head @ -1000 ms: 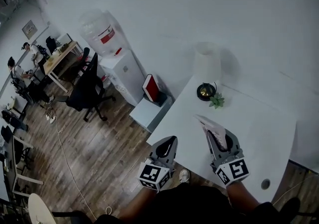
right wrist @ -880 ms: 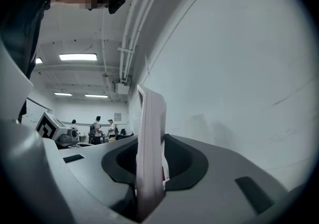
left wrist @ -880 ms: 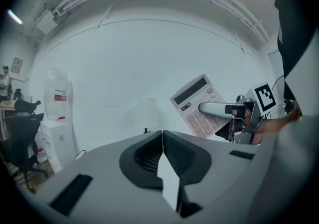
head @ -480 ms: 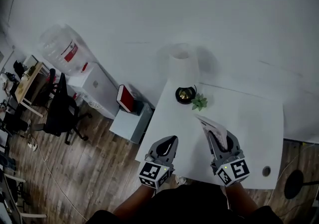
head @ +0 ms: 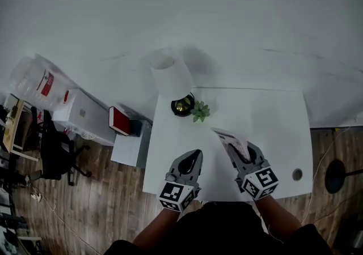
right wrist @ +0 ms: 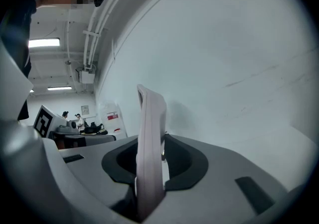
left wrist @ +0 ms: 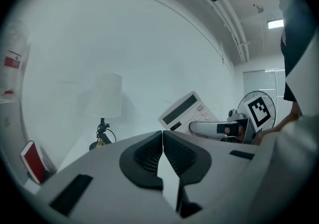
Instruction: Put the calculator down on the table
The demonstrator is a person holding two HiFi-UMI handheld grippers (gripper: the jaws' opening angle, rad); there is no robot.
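**Room.** A plain white wall (head: 227, 10) fills the upper half of the head view. Wood-plank floor (head: 108, 203) runs along the left side.

**Table.** A white table (head: 272, 129) stands against the wall. A round cable hole (head: 297, 174) sits near its front right corner.

**Items beside the table.** A water dispenser (head: 82, 115) with an inverted bottle on top stands by the wall, well left of the table. A dark office chair (head: 57, 154) is in front of the dispenser. A low white stand (head: 129, 146) is just beside the table's left edge and carries a red box-like item (head: 119, 120).

**Items on the table.** A lamp (head: 170, 75) with a white shade and a dark round base stands at the rear left corner. A small green plant (head: 199, 112) is just beside the base, on its right.

**Calculator.** The light-coloured calculator (head: 231, 140) is over the front middle of the table. It is on edge and tilted, not laid flat. In the left gripper view its display and keys face the left claw.

**Right claw.** The right claw (head: 241, 154) is clamped on the lower end of the calculator. The body rises edge-on from between the two pads.

**Left claw.** The left claw (head: 191, 160) is at the table's front edge, left of the calculator and apart from it. Its jaws are together with nothing between them.
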